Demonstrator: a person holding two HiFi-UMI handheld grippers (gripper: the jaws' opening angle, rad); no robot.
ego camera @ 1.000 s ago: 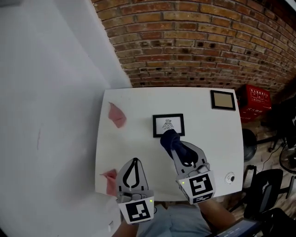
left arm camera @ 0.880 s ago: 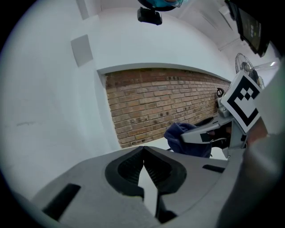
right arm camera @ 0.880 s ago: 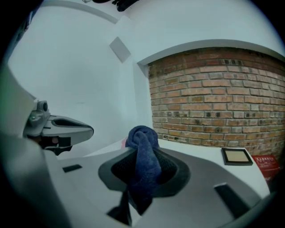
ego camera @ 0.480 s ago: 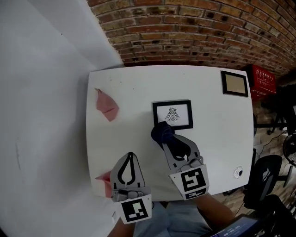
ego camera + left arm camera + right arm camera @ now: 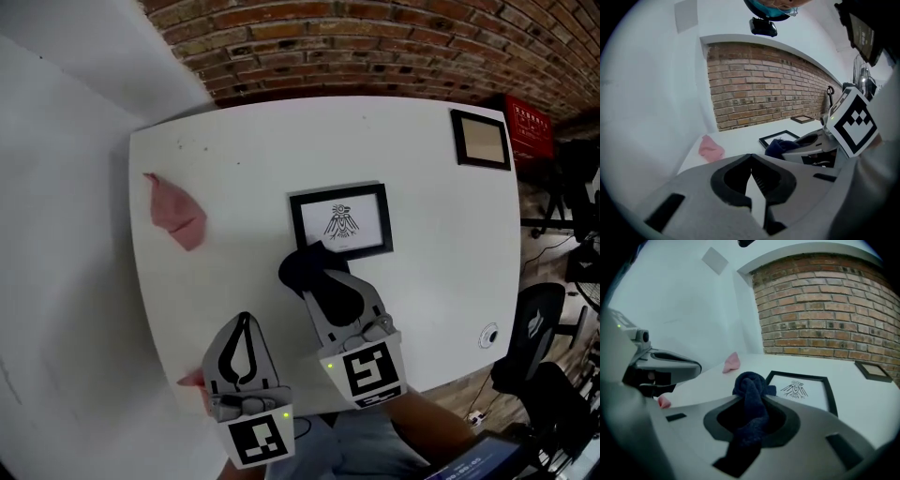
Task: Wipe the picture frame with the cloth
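Right tongs [image 5: 309, 278] clamp the dark cloth [image 5: 300, 267] just beside the picture frame [image 5: 341, 223], mid-picture.
Cloth looks soft and limp, gripped bunched; frame is probably light and may slide on the table [image 5: 441, 234]. Left tongs [image 5: 244, 321] are closed on nothing.

Black picture frame [image 5: 340, 222] lying flat, dark blue cloth [image 5: 300, 270] bunched at its corner

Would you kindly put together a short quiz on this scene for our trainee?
1. True or false: the left gripper holds the dark blue cloth.
2. What does the picture frame nearest the right gripper show? A) a bird drawing B) a car photo C) a mirror
3. What colour is the crumpled cloth at the left of the white table?
Key: 1 false, the right gripper holds it; 2 A; 3 pink.
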